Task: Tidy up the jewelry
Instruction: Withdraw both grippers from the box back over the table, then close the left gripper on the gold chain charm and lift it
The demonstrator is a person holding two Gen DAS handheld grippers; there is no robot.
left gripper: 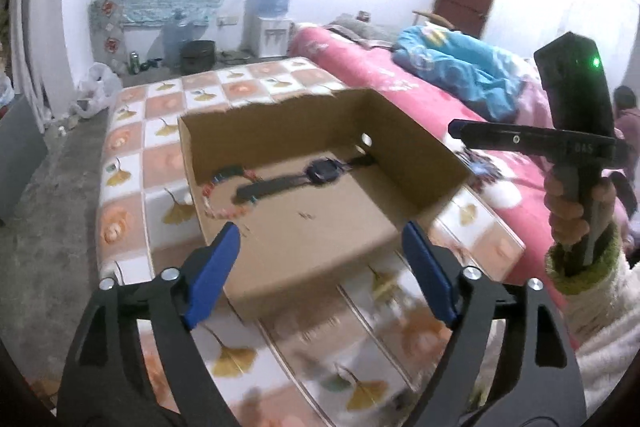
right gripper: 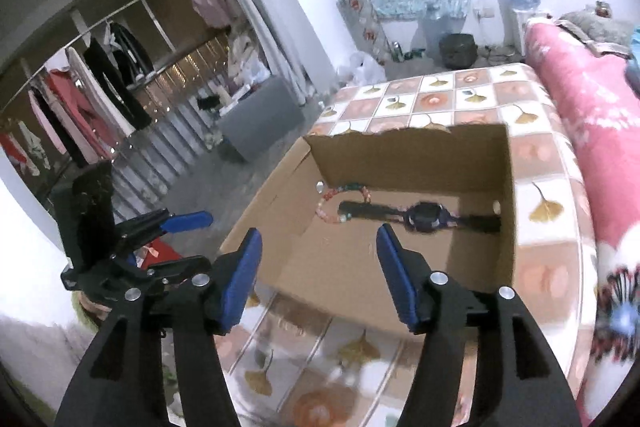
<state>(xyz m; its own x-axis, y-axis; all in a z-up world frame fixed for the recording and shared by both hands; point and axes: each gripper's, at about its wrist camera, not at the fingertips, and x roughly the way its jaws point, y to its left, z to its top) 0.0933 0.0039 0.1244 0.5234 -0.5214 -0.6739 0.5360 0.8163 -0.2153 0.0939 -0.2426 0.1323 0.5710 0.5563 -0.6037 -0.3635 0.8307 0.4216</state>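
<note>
An open cardboard box [left gripper: 400, 131] [right gripper: 508, 187] lies on the tiled table. Inside it rest a black wristwatch [left gripper: 320, 173] [right gripper: 424, 217] and a bracelet of coloured beads [left gripper: 218, 193] [right gripper: 340, 199], the watch strap crossing the bracelet. My left gripper [left gripper: 320, 247] hovers above the box's near edge, blue pads wide apart, nothing between them. My right gripper [right gripper: 320, 251] also hangs over the near side of the box, open and empty. The right gripper's body, held by a hand in a white sleeve, shows at the right of the left wrist view.
The table [left gripper: 132, 171] [right gripper: 548, 247] has a ginkgo-leaf checker cover. A pink bed [left gripper: 400, 75] [right gripper: 592, 131] with a blue quilt [left gripper: 452, 63] lies to the right. A grey stool [right gripper: 260, 119], a clothes rack [right gripper: 80, 95] and a water dispenser [left gripper: 272, 11] stand around.
</note>
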